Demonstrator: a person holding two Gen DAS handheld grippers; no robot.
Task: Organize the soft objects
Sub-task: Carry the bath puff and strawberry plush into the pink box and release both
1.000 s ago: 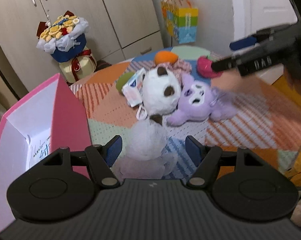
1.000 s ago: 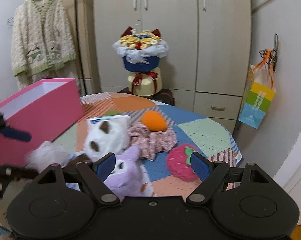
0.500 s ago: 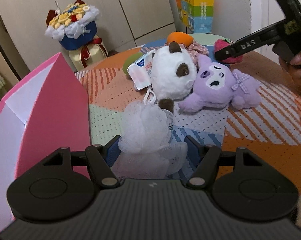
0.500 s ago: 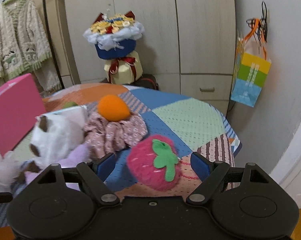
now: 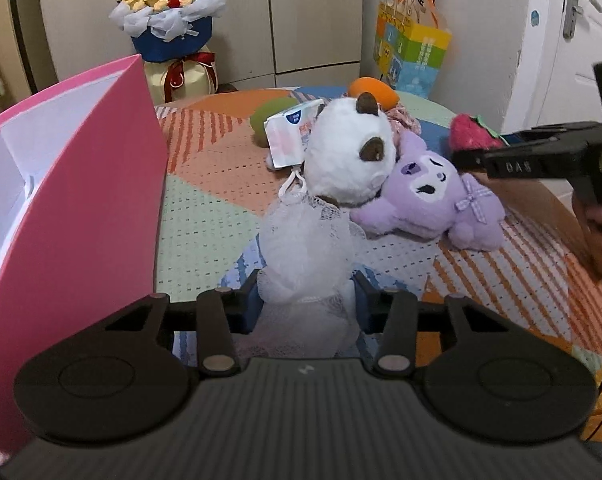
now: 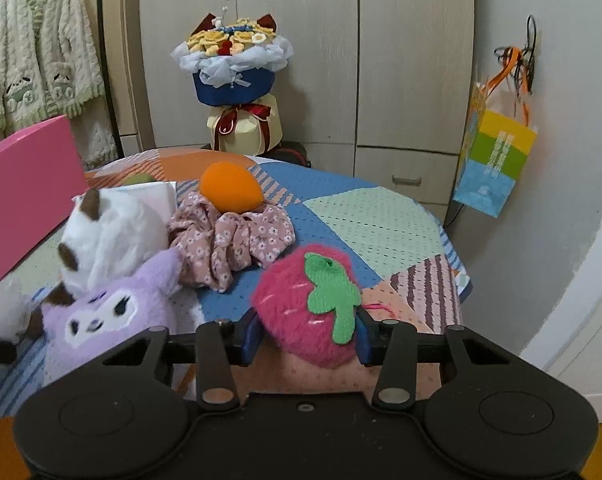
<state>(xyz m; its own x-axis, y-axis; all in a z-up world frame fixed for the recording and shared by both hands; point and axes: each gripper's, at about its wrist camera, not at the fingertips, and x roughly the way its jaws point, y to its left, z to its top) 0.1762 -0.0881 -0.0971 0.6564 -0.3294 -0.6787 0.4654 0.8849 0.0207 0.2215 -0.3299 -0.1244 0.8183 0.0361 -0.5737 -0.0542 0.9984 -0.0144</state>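
Note:
A white mesh bath puff sits between the blue pads of my left gripper. Its jaws are closing and the pads touch the puff's sides. In the right wrist view a pink strawberry plush fills my right gripper, whose jaws are closing with both pads pressed into the fur. Just behind the puff lie a white plush and a purple plush. An open pink box stands at the left.
An orange ball rests on a floral scrunchie mid-table. A tissue packet and a green ball lie behind the white plush. The round table has a patchwork cloth; a bouquet and a gift bag are beyond it.
Both grippers sank toward the table and their jaws narrowed. The left closed around the mesh puff; the right swung from the purple plush to the strawberry and closed on it.

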